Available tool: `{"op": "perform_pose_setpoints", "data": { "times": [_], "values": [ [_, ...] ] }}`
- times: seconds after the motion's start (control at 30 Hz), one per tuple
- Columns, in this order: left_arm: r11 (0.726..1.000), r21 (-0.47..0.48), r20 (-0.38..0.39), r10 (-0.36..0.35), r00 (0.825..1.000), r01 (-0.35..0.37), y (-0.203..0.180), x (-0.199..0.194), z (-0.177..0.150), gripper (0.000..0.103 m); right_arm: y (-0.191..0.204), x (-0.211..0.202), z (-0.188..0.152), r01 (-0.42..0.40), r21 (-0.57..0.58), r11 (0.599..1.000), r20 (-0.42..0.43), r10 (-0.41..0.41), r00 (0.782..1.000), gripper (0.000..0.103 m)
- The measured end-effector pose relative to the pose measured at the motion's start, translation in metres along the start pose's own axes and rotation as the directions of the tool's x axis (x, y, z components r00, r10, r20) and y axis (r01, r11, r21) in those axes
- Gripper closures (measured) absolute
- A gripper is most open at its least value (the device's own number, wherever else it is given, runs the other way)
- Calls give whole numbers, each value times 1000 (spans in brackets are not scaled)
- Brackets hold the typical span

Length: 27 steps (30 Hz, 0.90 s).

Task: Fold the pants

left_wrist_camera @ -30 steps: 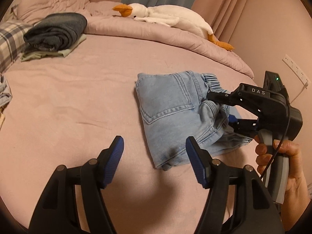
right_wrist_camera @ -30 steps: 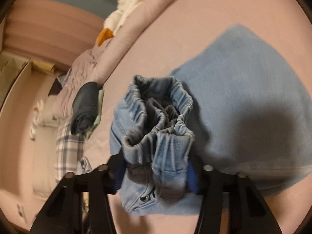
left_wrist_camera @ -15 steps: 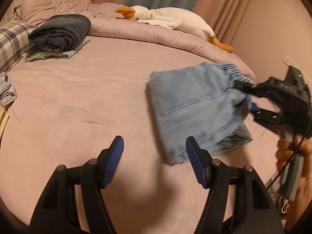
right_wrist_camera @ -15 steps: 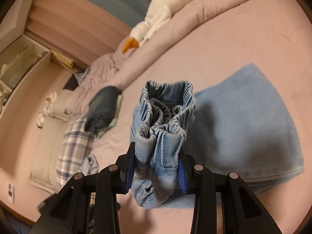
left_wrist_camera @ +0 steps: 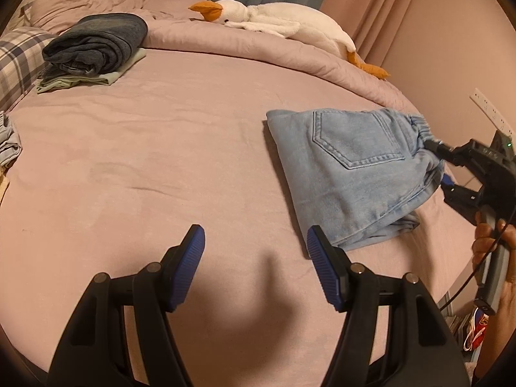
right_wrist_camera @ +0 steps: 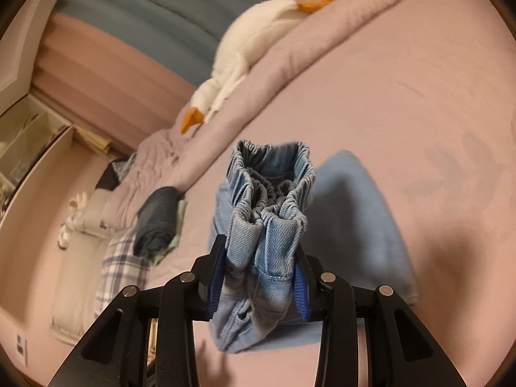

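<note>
Folded light blue denim pants [left_wrist_camera: 351,167] lie on the pink bed sheet [left_wrist_camera: 180,148], back pocket up. My right gripper [right_wrist_camera: 259,271] is shut on their bunched elastic waistband [right_wrist_camera: 271,193], which stands up between the blue pads [right_wrist_camera: 216,274]. In the left wrist view that right gripper [left_wrist_camera: 438,167] pinches the waistband end at the right and lifts that end off the sheet. My left gripper [left_wrist_camera: 254,251] is open just above the sheet, with nothing between its fingers. The near corner of the pants lies close to its right fingertip [left_wrist_camera: 317,245].
A stack of folded dark jeans on a pale green garment [left_wrist_camera: 93,48] sits at the far left. A white goose plush [left_wrist_camera: 277,22] lies along the rolled duvet at the back. A plaid pillow [left_wrist_camera: 16,61] is at the left edge. A wall with a socket strip [left_wrist_camera: 490,113] stands at the right.
The right gripper has tightened on the waistband and dragged the folded pants to the right across the bed, raising that end. The left gripper has stayed open in place.
</note>
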<state>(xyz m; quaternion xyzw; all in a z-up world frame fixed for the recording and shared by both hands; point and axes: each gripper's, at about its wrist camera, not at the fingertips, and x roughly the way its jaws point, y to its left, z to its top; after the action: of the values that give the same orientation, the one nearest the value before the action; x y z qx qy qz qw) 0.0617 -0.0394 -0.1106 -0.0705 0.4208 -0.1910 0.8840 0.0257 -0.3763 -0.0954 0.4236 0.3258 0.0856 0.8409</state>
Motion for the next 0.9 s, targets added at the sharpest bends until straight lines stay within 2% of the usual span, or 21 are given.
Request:
{"op": "perform_pose_setpoints", "data": {
  "times": [0.23,0.33,0.5,0.63,0.73,0.83,0.9],
  "values": [
    [1000,10,-39,12,999,-11,0,11,2,37,-43,10,-5,83,89,993,-14,-82,997,65],
    [1000,14,-59,13,998,-12,-3,17,5,37,-54,14,-6,88,111,990,-23,-86,996,65],
    [1000,23,-79,20,997,-18,-13,25,8,37,-55,21,-8,124,61,990,-66,-120,991,65],
    [999,34,-89,22,996,-19,-20,30,10,37,-54,17,-6,118,41,992,-93,-113,989,64],
    [998,50,-89,27,996,-22,-25,32,14,37,-56,6,-3,118,32,992,-92,-115,989,56],
    [998,54,-66,16,998,-12,-28,32,23,37,-46,-9,-1,224,-50,973,-33,-225,974,38],
    [998,61,-52,8,999,-5,-33,34,31,37,-35,-13,-3,290,-127,948,15,-291,957,36]
  ]
}}
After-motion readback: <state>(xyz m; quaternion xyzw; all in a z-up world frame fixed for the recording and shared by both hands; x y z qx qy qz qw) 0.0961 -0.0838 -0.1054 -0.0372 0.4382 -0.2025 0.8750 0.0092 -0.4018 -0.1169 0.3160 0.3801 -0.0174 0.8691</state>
